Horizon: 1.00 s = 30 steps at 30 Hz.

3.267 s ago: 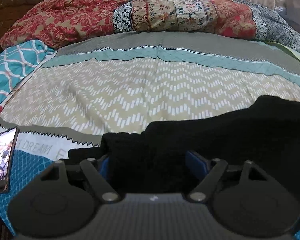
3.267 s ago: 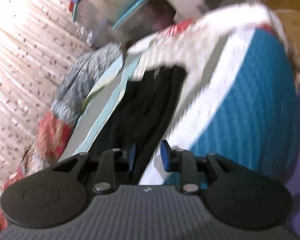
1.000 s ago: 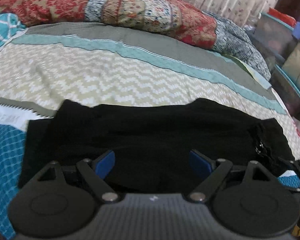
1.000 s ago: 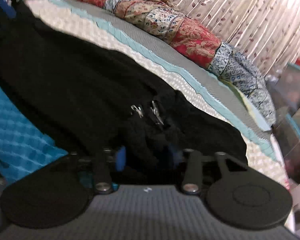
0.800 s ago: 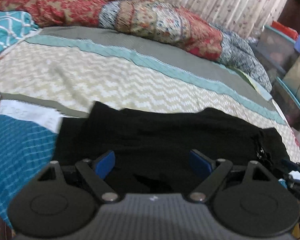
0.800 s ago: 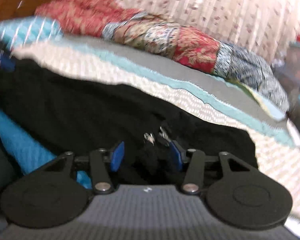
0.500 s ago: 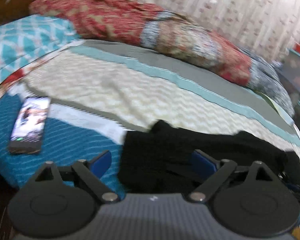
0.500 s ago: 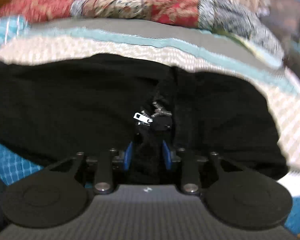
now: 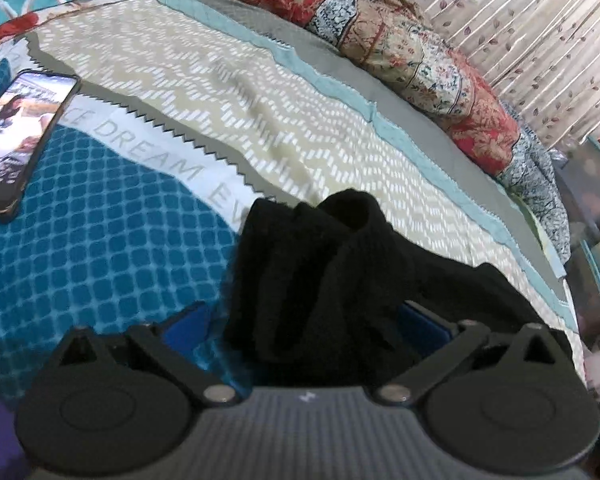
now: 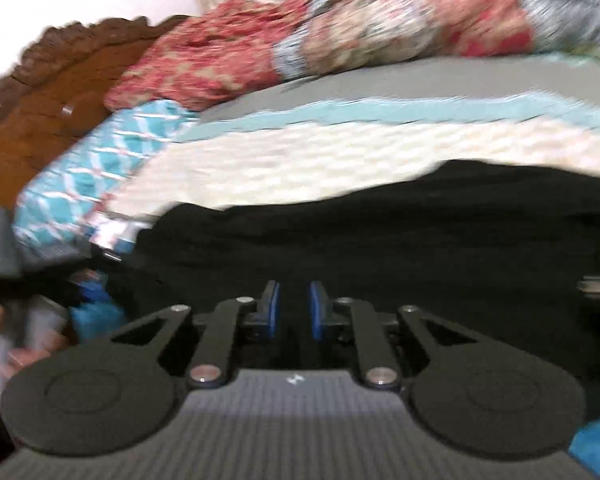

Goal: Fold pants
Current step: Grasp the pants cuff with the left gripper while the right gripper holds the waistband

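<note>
I am partway through: the black pants [image 9: 324,272] are lying bunched on the bed [image 9: 112,248], right of the phone [image 9: 18,136], my left tool [image 9: 304,320] is spreading around them ungripped, my right tool [image 10: 293,307] is closing over dark cloth, grip unclear.

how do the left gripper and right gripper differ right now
The left gripper stands wide and its jaws are opening around a bunched end of the black pants; the right gripper is narrow and its jaws are closing, with only a slim gap over flat pants cloth. The left view is sharp, the right view blurred. Both have blue pads and point at the same pants.
</note>
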{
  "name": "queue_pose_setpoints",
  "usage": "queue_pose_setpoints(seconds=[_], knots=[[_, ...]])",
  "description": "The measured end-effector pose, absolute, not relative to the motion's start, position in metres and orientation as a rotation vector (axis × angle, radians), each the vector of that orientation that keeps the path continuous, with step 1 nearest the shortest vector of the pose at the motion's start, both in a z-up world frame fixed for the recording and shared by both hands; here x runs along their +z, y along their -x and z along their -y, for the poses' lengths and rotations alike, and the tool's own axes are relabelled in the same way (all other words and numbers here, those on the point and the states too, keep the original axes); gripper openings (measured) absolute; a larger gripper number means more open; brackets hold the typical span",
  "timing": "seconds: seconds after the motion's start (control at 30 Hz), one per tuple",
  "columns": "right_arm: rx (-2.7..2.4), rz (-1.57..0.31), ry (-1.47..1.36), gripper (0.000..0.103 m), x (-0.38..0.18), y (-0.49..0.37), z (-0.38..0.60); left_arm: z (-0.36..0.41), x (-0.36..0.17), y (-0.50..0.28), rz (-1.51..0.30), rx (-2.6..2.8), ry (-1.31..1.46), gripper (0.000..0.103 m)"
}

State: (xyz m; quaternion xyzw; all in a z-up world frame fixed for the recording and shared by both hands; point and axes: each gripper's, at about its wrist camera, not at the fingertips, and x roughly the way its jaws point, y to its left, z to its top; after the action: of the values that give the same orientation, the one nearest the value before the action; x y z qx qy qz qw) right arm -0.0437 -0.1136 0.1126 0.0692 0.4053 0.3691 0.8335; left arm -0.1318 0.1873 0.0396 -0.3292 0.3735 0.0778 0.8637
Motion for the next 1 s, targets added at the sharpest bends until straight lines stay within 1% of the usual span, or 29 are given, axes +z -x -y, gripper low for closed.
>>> queue_pose_setpoints(seconds=[0.03,0.1,0.13,0.17,0.2,0.23,0.27,0.3,0.33,0.37,0.5,0.6,0.67,0.73,0.77,0.8,0.93,1.0], knots=[[0.812,-0.885,-0.188,0.018,0.108,0.036,0.099,-0.188,0.037,0.130,-0.772,0.160,0.693,0.103],[0.840,-0.962,-0.264,0.018,0.097,0.025,0.070,-0.188,0.032,0.126,-0.765,0.167,0.694,0.098],[0.845,-1.039,-0.303,0.018,0.082,0.015,0.055,-0.187,0.031,0.125,-0.757,0.177,0.681,0.077],[0.839,-1.134,-0.324,0.014,0.065,0.012,0.042,-0.187,0.031,0.125,-0.756,0.185,0.656,0.050],[0.805,-1.207,-0.328,0.008,0.046,0.007,0.029,-0.187,0.031,0.124,-0.765,0.191,0.642,0.049],[0.794,-1.160,-0.401,0.008,0.037,0.008,0.029,-0.188,0.033,0.125,-0.759,0.191,0.648,0.043],[0.781,-1.169,-0.419,0.007,0.035,0.007,0.027,-0.190,0.034,0.127,-0.746,0.183,0.665,0.036],[0.768,-1.179,-0.436,0.007,0.038,0.007,0.026,-0.189,0.038,0.129,-0.736,0.175,0.671,0.032],[0.767,-1.185,-0.434,0.007,0.040,0.006,0.025,-0.188,0.041,0.130,-0.727,0.164,0.670,0.023],[0.778,-1.181,-0.425,0.007,0.040,0.005,0.025,-0.183,0.046,0.130,-0.714,0.143,0.665,0.021],[0.771,-1.187,-0.503,0.009,0.034,0.005,0.030,-0.151,0.072,0.120,-0.677,0.043,0.576,0.020],[0.788,-1.162,-0.524,0.016,0.040,0.007,0.040,-0.120,0.084,0.109,-0.670,-0.021,0.471,0.020],[0.793,-1.093,-0.520,0.017,0.052,0.014,0.054,-0.103,0.089,0.102,-0.672,-0.046,0.421,0.020],[0.793,-1.015,-0.493,0.028,0.063,0.022,0.074,-0.093,0.091,0.095,-0.679,-0.071,0.408,0.020],[0.781,-0.977,-0.479,0.037,0.068,0.027,0.087,-0.087,0.092,0.090,-0.685,-0.084,0.404,0.020],[0.761,-0.946,-0.472,0.039,0.072,0.033,0.099,-0.080,0.093,0.085,-0.690,-0.097,0.396,0.020],[0.638,-0.879,-0.556,0.039,0.077,0.046,0.160,-0.042,0.095,0.057,-0.701,-0.157,0.350,0.020],[0.586,-0.863,-0.608,0.039,0.077,0.050,0.182,-0.020,0.093,0.044,-0.713,-0.211,0.326,0.027]])
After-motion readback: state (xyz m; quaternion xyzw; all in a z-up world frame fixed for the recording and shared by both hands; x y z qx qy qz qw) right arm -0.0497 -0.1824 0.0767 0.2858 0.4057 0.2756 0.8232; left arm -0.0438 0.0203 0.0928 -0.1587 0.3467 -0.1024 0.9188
